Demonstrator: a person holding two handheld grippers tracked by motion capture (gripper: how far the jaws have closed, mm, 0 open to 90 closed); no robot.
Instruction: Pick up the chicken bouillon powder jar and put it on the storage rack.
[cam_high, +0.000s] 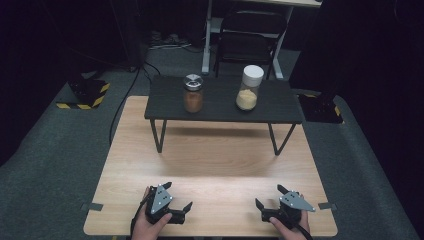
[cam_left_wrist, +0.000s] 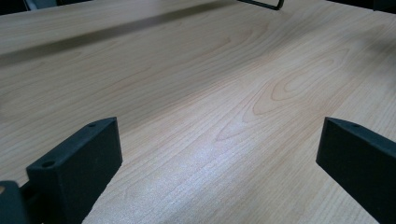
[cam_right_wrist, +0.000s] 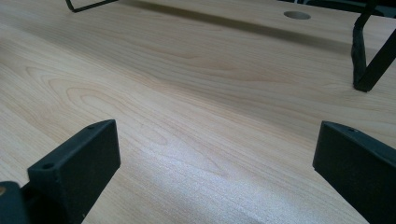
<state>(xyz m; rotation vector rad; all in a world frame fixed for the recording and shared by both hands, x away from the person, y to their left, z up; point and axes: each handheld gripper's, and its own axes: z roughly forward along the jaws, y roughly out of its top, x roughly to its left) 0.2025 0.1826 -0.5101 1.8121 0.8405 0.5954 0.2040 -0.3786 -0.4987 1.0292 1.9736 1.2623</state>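
In the high view, 2 jars are seen on a dark raised shelf (cam_high: 220, 107) at the far side of the tabletop (cam_high: 210, 165): a brown-filled jar (cam_high: 193, 93) with a metal lid, and a taller jar (cam_high: 249, 87) with a white cap, part filled with yellow powder. Both are judged rigid, smooth, probably glass or hard plastic, hence slippery and breakable; a grip across the body below the lid is advised. The left tool (cam_high: 178, 197) and right tool (cam_high: 267, 196) are held low at the near edge, well apart from the jars.

In the left gripper view, the jaws are spread wide over bare wood, nothing between them.

In the right gripper view, the jaws are likewise released, and a shelf leg (cam_right_wrist: 369, 60) is seen ahead.
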